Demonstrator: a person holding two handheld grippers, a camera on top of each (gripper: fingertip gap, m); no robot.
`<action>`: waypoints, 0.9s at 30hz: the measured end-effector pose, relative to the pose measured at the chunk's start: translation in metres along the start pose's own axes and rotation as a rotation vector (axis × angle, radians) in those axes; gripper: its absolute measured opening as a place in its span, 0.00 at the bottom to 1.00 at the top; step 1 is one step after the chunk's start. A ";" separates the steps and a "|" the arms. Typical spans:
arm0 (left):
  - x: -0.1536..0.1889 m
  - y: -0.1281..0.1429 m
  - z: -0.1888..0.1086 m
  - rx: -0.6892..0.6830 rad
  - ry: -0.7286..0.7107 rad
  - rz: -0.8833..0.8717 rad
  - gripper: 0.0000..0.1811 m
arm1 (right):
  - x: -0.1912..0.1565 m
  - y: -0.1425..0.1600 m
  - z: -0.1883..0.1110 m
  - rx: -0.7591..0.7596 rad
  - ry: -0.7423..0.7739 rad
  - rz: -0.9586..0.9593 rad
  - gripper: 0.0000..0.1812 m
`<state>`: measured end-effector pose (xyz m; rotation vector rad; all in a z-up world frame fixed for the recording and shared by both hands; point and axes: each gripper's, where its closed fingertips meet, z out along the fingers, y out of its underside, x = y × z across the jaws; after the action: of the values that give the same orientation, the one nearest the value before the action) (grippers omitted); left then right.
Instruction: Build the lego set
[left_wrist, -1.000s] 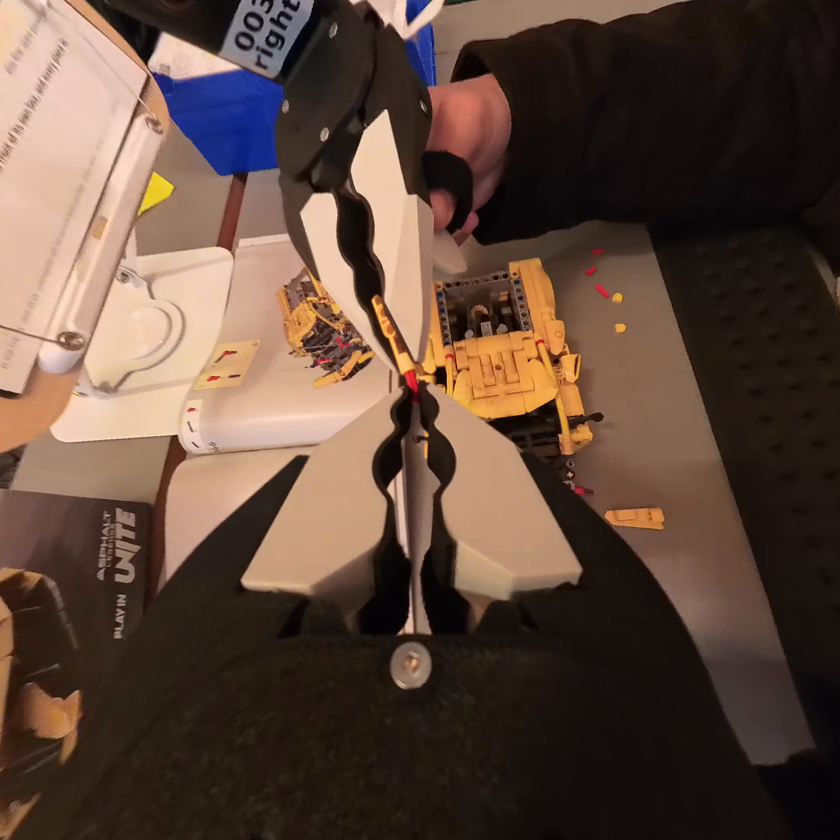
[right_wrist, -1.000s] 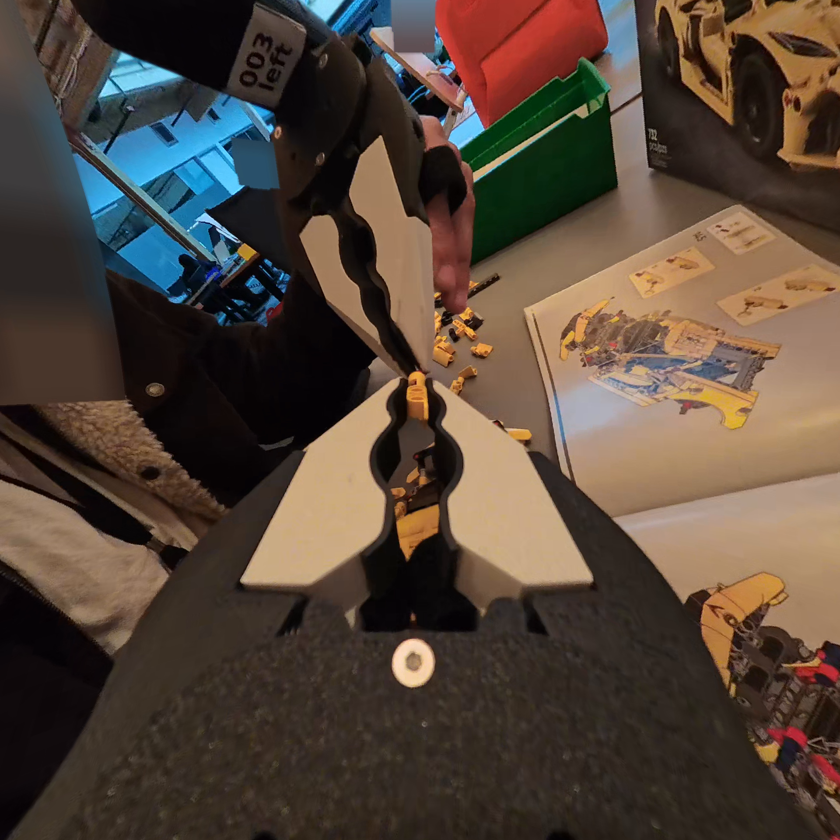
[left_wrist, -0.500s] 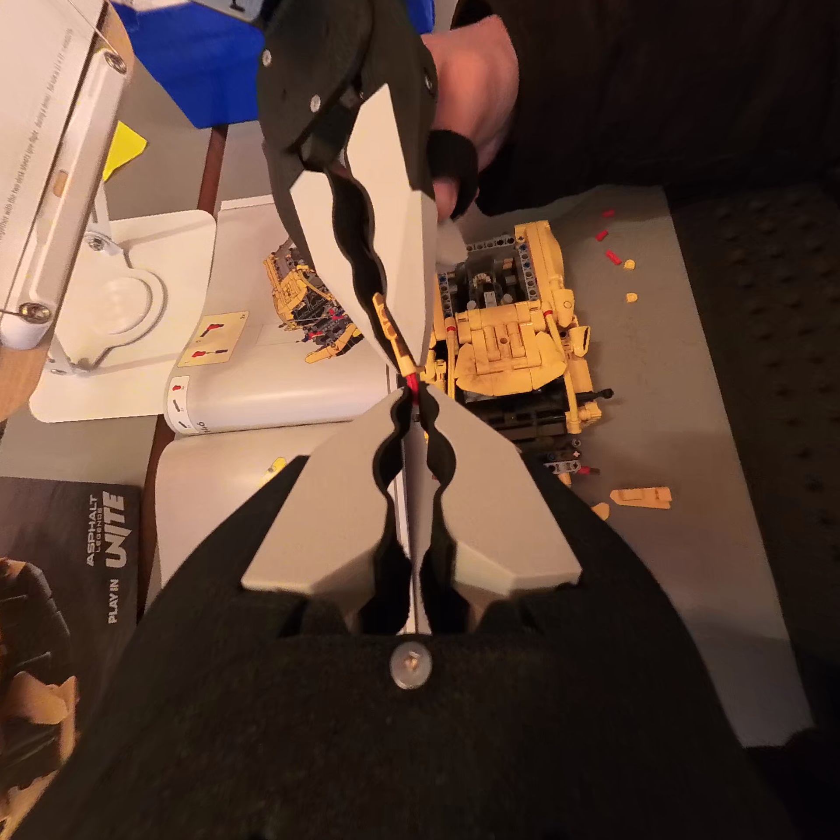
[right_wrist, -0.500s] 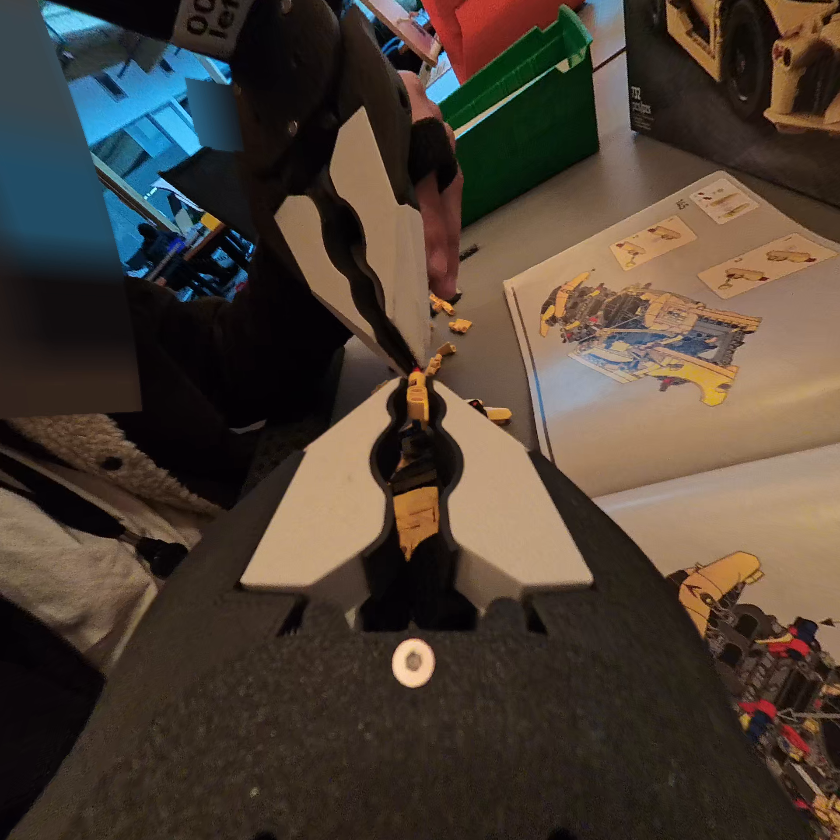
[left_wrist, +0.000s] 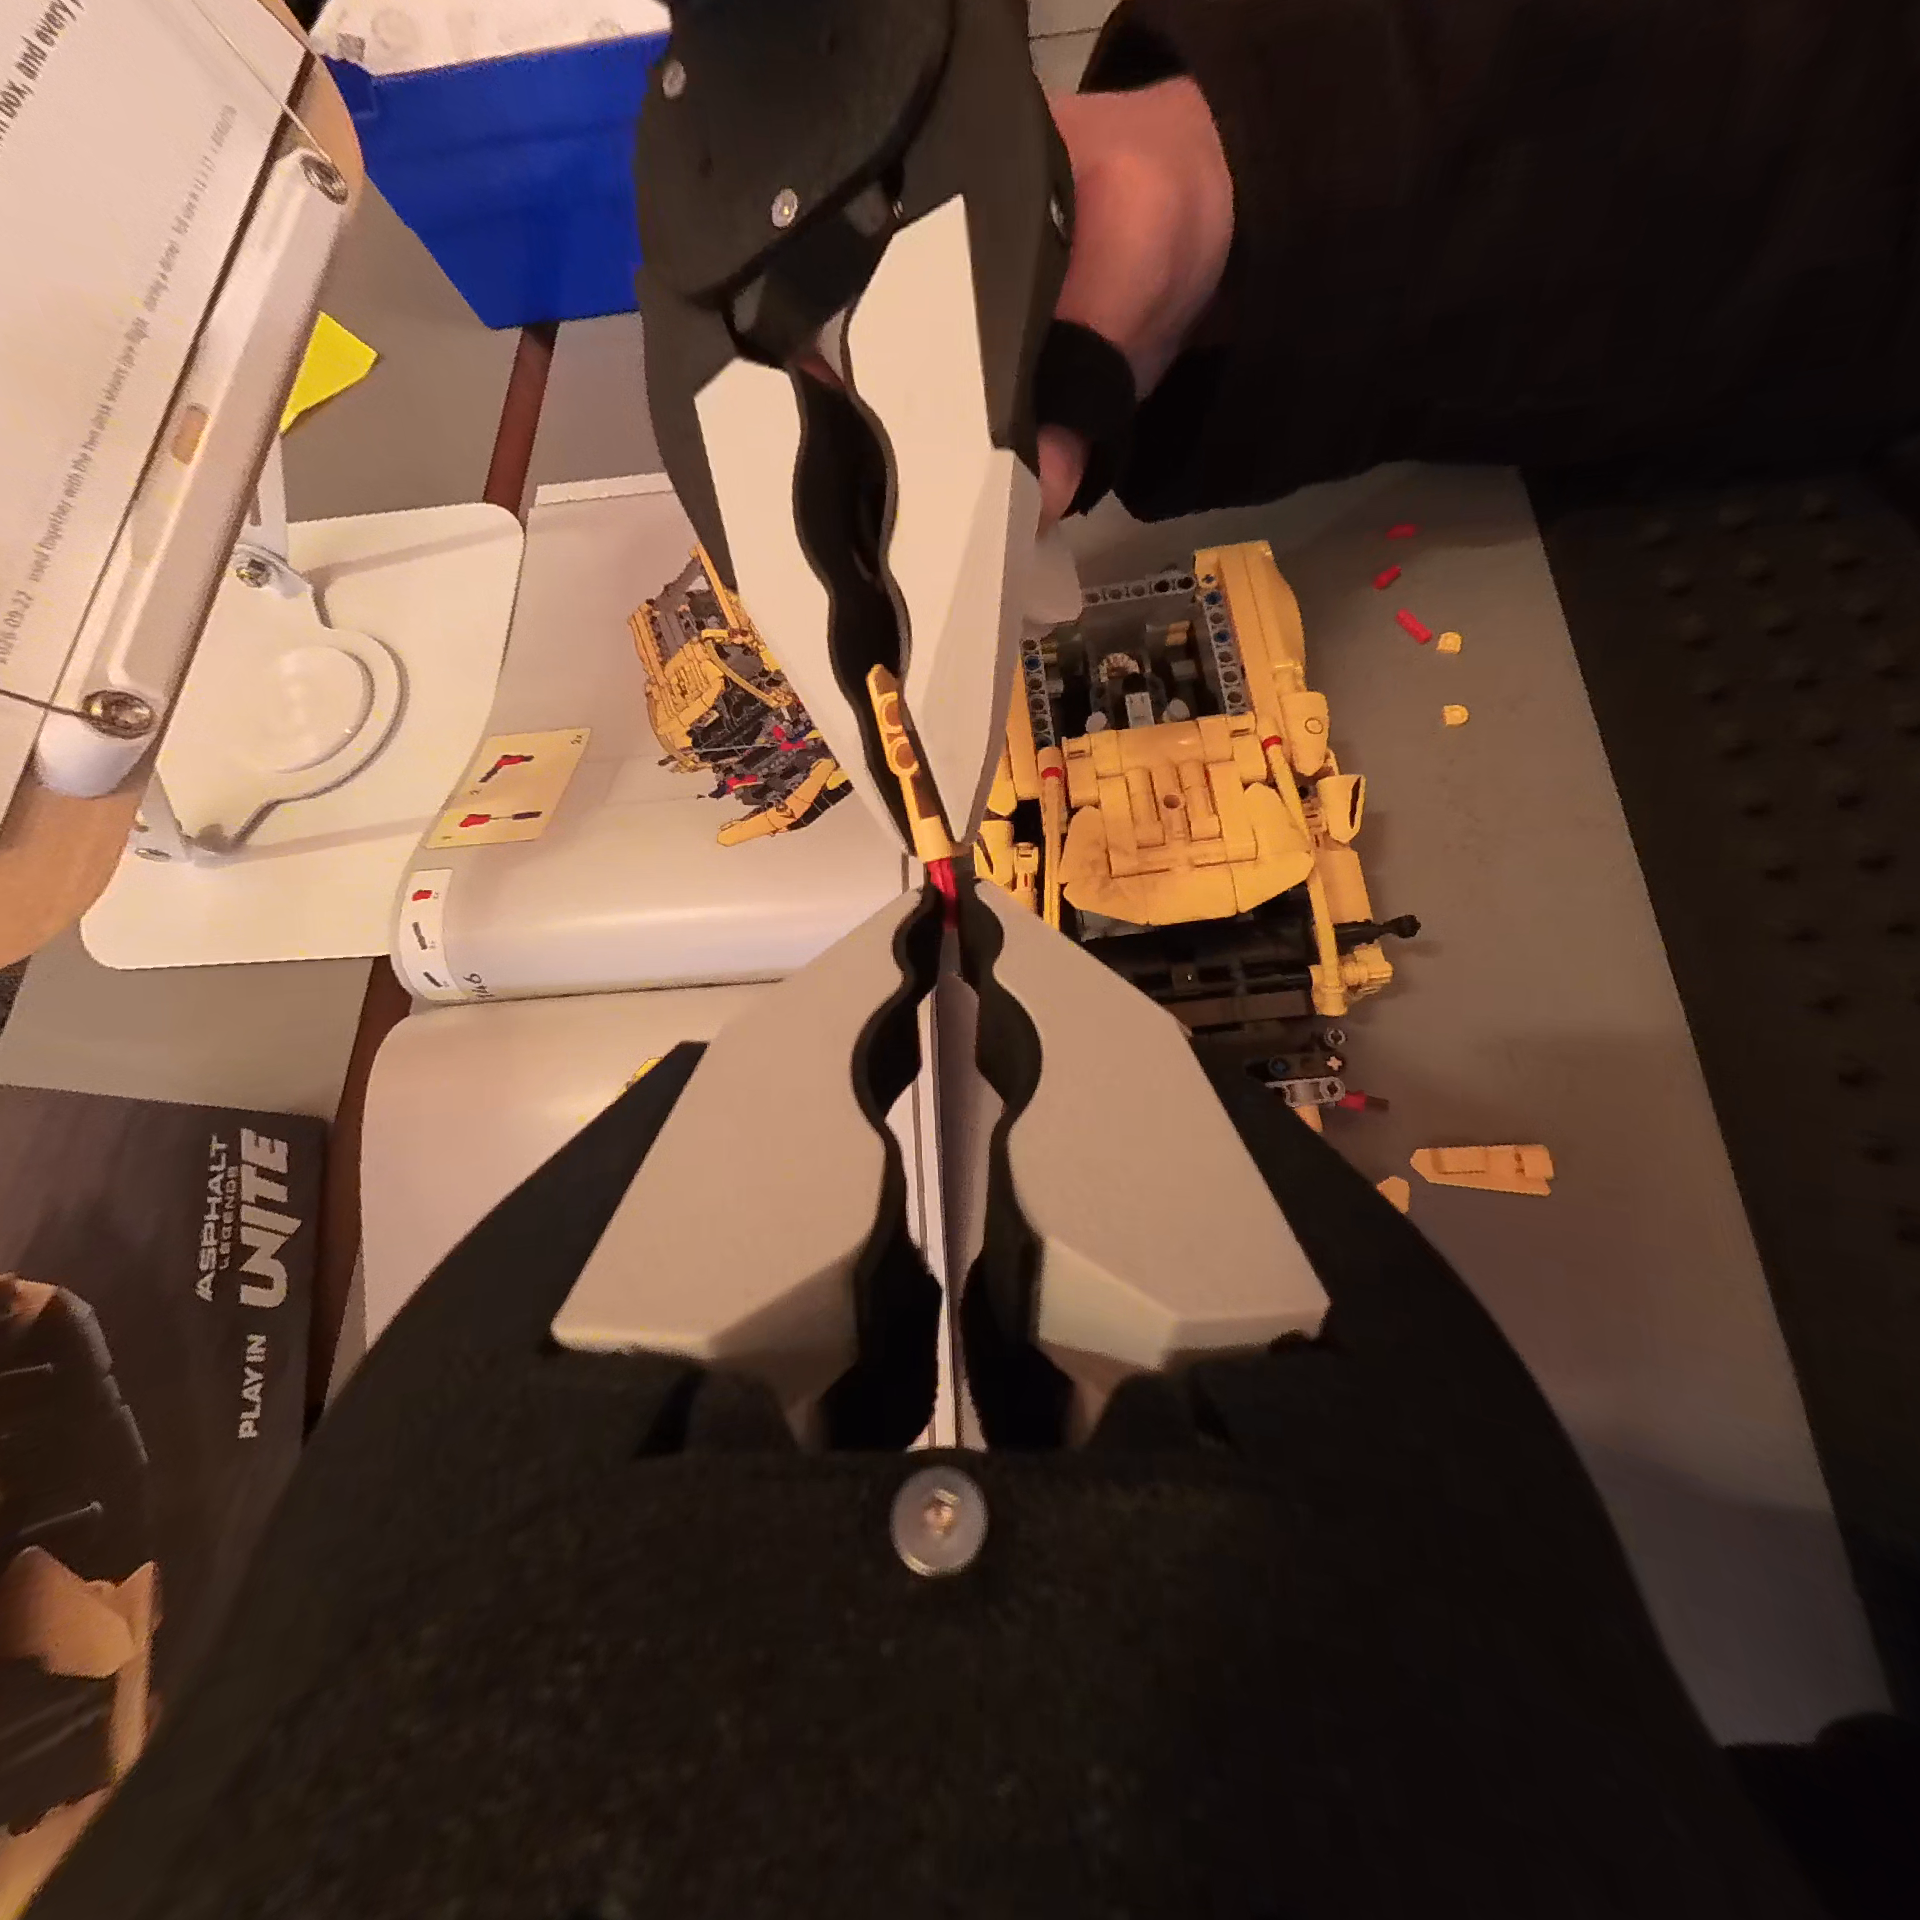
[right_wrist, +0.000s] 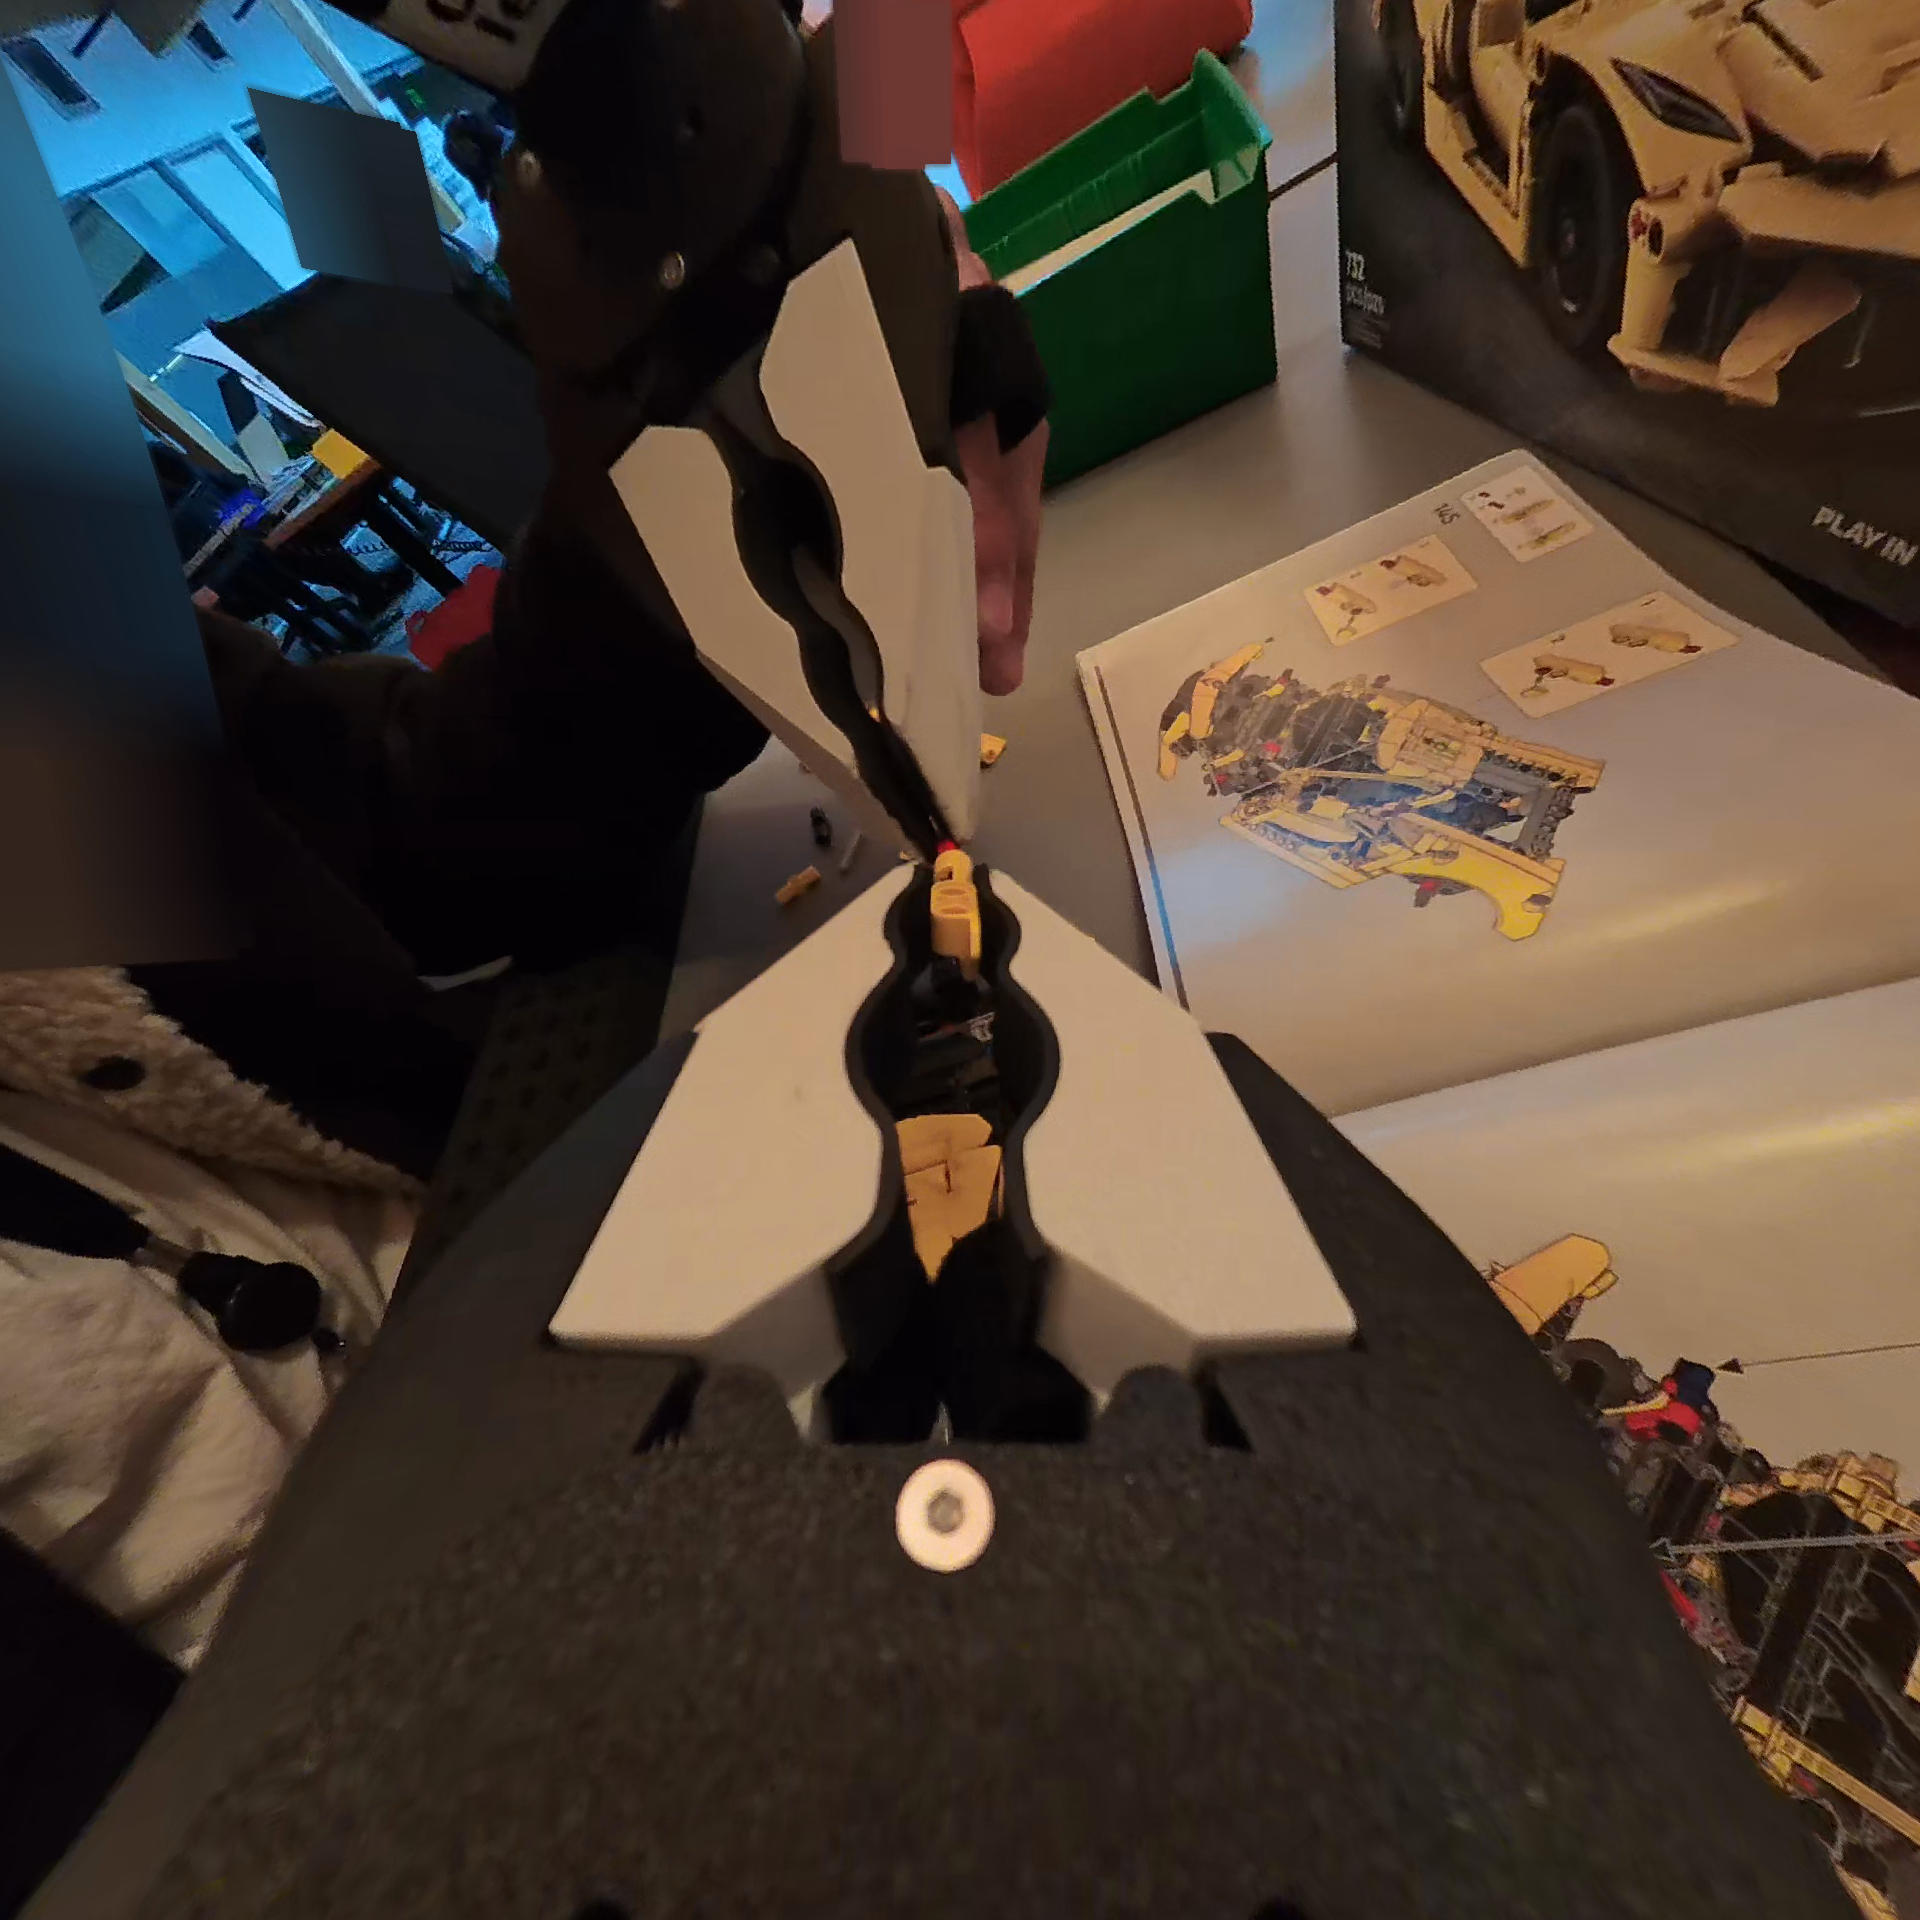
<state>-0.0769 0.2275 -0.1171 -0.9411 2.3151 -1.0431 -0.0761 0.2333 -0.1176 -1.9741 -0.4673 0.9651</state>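
**Two grippers meet tip to tip over the table**

Left gripper (left_wrist: 943, 906) is clenched on a red pin (left_wrist: 942, 878); right gripper (right_wrist: 951, 883) grasps a yellow beam (right_wrist: 954, 902); pin touches the beam's end; the half-built yellow car (left_wrist: 1184, 790) sits below beside the manual (left_wrist: 644, 831).

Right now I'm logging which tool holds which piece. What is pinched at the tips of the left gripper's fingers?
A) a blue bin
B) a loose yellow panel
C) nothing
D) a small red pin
D: in the left wrist view the left gripper is shut on the red pin, which meets the yellow beam held by the right gripper.
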 end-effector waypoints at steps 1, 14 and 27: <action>0.000 0.002 0.001 -0.007 0.000 -0.002 0.01 | 0.001 0.001 0.001 -0.006 0.006 0.000 0.03; -0.004 -0.002 0.001 0.050 0.002 -0.037 0.01 | 0.003 -0.004 -0.003 0.055 -0.025 0.030 0.03; -0.010 -0.023 -0.005 0.160 -0.045 -0.046 0.01 | -0.008 -0.022 -0.021 0.181 -0.096 0.043 0.03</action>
<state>-0.0636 0.2257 -0.0949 -0.9479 2.1466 -1.1943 -0.0637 0.2292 -0.0885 -1.7883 -0.3778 1.0938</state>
